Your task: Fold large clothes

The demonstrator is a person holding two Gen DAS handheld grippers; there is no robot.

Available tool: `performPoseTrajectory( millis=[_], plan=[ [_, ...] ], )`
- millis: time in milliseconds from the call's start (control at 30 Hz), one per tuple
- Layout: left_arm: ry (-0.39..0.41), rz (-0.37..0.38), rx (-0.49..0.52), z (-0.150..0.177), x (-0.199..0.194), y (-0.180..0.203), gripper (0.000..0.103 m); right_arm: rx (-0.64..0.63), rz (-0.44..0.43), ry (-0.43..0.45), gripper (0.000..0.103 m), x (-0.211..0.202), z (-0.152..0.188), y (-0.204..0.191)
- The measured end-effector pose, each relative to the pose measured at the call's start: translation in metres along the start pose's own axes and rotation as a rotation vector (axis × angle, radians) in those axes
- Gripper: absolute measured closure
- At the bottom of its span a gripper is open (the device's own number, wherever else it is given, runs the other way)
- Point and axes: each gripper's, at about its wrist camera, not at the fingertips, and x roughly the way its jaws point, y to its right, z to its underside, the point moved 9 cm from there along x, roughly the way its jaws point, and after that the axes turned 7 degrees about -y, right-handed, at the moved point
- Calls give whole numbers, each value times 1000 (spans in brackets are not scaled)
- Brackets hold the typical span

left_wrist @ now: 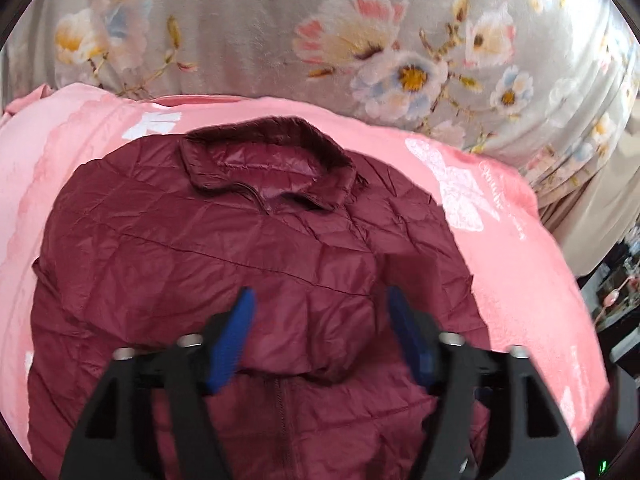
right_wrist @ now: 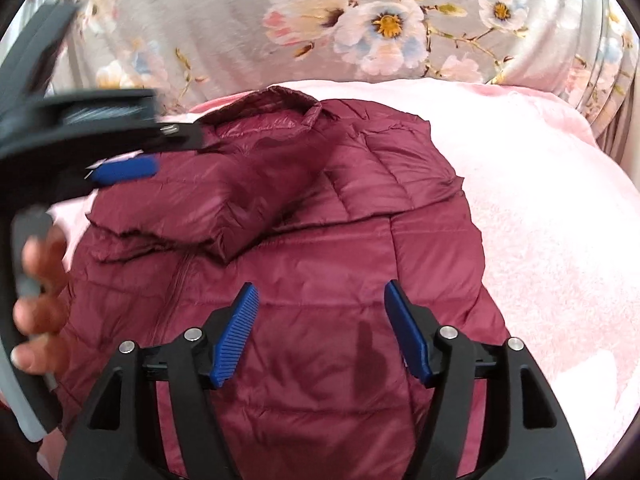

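Showing the left wrist view first: a maroon quilted jacket point(left_wrist: 224, 248) lies front-up on a pink blanket point(left_wrist: 520, 264) spread over a bed, its collar point(left_wrist: 268, 160) pointing away toward a grey floral bedspread point(left_wrist: 320, 32). The left claw point(left_wrist: 320, 336) hangs over the middle of the garment with its blue pads spread wide and nothing between them. A sleeve or side panel appears already laid across the chest, its lower edge forming a ridge just above the zipper point(left_wrist: 280, 420); this view is blurred, so the exact layering is uncertain.

Right wrist view: the same jacket is seen from its other side. One sleeve point(right_wrist: 208, 200) is folded inward and rests diagonally over the front, its cuff end lying near the centre line. The jacket's right shoulder and side panel point(right_wrist: 400, 176) lie flat on the blanket, apparently not yet turned in. The right claw point(right_wrist: 320, 328) hovers over the lower body of the jacket, jaws wide apart and empty. The left claw appears at upper left above the folded sleeve, with the person's hand point(right_wrist: 38, 300) on its grip at the left edge.

Judged progress: the folding is at an early stage. One sleeve fold looks complete; the opposite side likely remains to be brought in, followed by folding the body lengthwise from hem toward collar.
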Motion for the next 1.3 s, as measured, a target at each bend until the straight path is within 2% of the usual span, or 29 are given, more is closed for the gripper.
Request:
performPoseTrajectory(
  millis=[100, 200, 267, 433, 467, 500, 567, 667, 733, 767, 867, 967, 1000, 1033, 1067, 1100, 1167, 1300],
  plan=[
    [63, -28, -67, -11, -27, -37, 25, 25, -68, -1, 34, 6, -18, -3],
    [99, -128, -150, -23, -41, -89, 25, 61, -117, -22, 33, 20, -34, -5],
    [85, -174, -218, -25, -42, -125, 25, 98, -129, -35, 33, 29, -41, -1],
    [34, -191, -408, -13, -37, -203, 25, 190, -142, -116, 33, 61, -43, 10],
    [19, -172, -460, -10, -31, -216, 25, 196, -145, -136, 36, 69, -42, 10],
    [9, -158, -492, -8, -27, -224, 25, 180, -134, -144, 44, 73, -42, 8],
    [-6, -130, -556, -4, -18, -237, 26, 136, -101, -140, 94, 73, -45, 5],
    [-12, -110, -597, -4, -9, -249, 27, 85, -111, -60, 100, 49, -70, -3],
    [-23, -95, -614, -5, -3, -254, 28, 36, -91, 27, 101, 23, -96, -7],
    [-34, -93, -620, -5, 1, -255, 28, 34, -79, 40, 101, 15, -105, -7],
    [-62, -129, -627, -3, 11, -260, 37, 6, -26, 101, 101, 0, -132, 0],
    [-90, -215, -620, 2, 18, -269, 56, -8, 25, 81, 101, 10, -135, 11],
    [-90, -252, -603, 2, 19, -271, 67, -12, 41, 55, 101, 21, -129, 15],
    [-89, -285, -586, 2, 19, -272, 75, -12, 52, 33, 101, 31, -124, 17],
    [-86, -313, -568, 1, 19, -272, 94, -10, 61, 11, 101, 41, -118, 20],
    [-90, -342, -548, 1, 20, -272, 98, -9, 73, -17, 101, 54, -109, 26],
    [-96, -359, -534, 3, 23, -271, 100, -1, 84, -55, 101, 72, -95, 34],
    [-95, -439, -457, 8, 28, -263, 100, 18, 83, -117, 101, 102, -72, 42]
  ],
)
